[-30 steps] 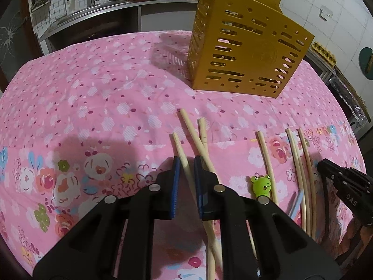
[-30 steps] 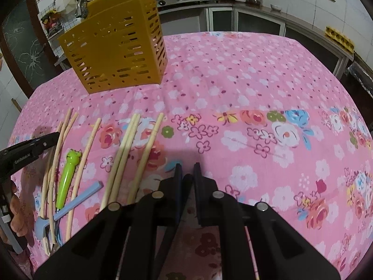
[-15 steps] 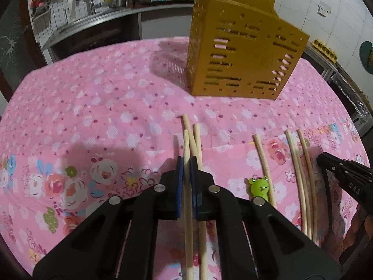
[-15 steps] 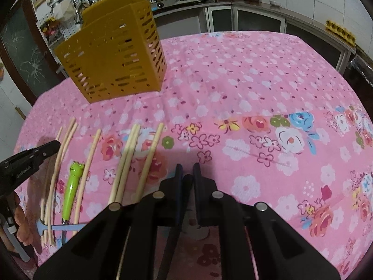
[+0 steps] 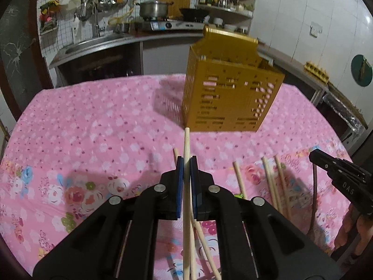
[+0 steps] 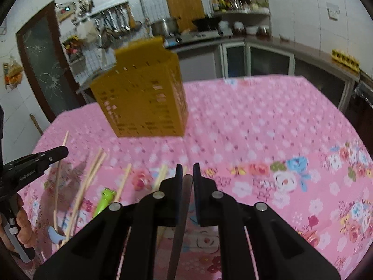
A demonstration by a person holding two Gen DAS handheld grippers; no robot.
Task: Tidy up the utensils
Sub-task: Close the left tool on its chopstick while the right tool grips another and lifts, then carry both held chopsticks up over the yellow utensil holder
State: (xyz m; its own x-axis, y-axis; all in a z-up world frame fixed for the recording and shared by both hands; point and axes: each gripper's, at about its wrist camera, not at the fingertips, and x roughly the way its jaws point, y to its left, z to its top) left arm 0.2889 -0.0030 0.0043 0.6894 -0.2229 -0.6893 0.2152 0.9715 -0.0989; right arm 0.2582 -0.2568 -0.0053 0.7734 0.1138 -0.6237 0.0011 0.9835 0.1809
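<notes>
My left gripper (image 5: pixel 186 163) is shut on a pale wooden chopstick (image 5: pixel 186 147) and holds it above the pink flowered tablecloth (image 5: pixel 93 128), its tip toward the yellow slotted utensil holder (image 5: pixel 230 93). My right gripper (image 6: pixel 186 170) is shut on a dark chopstick (image 6: pixel 184 200), lifted off the cloth; the holder (image 6: pixel 144 102) stands ahead to the left. Several more pale chopsticks (image 5: pixel 270 179) lie on the cloth. A green frog-headed utensil (image 6: pixel 105 200) and a light blue utensil (image 6: pixel 54 235) lie among chopsticks (image 6: pixel 91 175) at the left.
The right gripper's tip (image 5: pixel 335 172) shows at the right of the left wrist view; the left gripper's tip (image 6: pixel 37 161) shows at the left of the right wrist view. A kitchen counter with a stove and pot (image 5: pixel 153 9) runs behind the table.
My left gripper closed on a pale chopstick and lifted it off the cloth. Both grippers rose and tilted up, so the holder now sits lower and nearer in view.
</notes>
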